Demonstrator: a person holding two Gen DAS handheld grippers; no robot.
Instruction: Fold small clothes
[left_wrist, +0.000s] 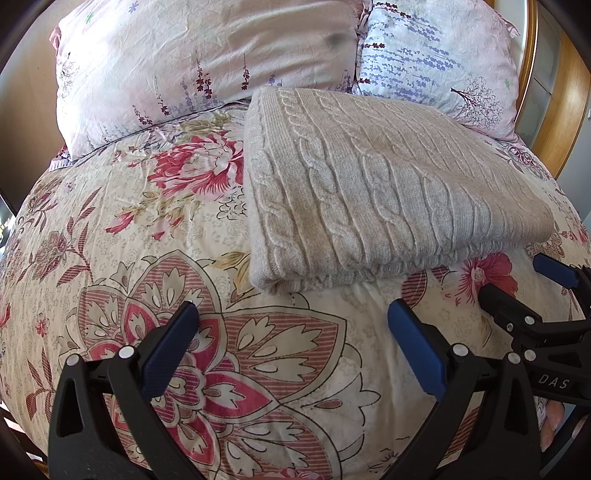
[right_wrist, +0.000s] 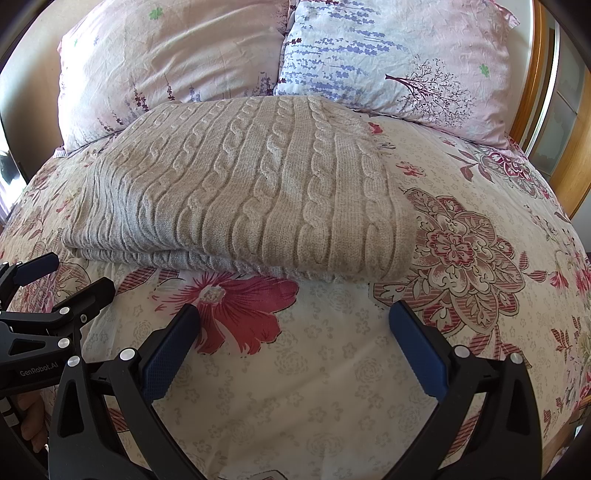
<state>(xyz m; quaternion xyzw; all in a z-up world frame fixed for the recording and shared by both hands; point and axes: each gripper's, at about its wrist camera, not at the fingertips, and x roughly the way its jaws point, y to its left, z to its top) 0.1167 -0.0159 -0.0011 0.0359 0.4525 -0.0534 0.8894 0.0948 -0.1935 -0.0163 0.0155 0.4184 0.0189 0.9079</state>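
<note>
A beige cable-knit sweater (left_wrist: 376, 192) lies folded into a thick rectangle on the floral duvet (left_wrist: 155, 229); it also shows in the right wrist view (right_wrist: 251, 195). My left gripper (left_wrist: 293, 310) is open and empty, just short of the sweater's near edge. My right gripper (right_wrist: 295, 312) is open and empty, also just before the near edge. The right gripper shows at the right of the left wrist view (left_wrist: 517, 280). The left gripper shows at the left of the right wrist view (right_wrist: 70, 273). Both are apart from the sweater.
Two floral pillows (left_wrist: 207, 62) (right_wrist: 402, 55) lean at the head of the bed behind the sweater. A wooden headboard (right_wrist: 532, 81) rises at the right. The duvet (right_wrist: 461, 240) spreads around the sweater on all sides.
</note>
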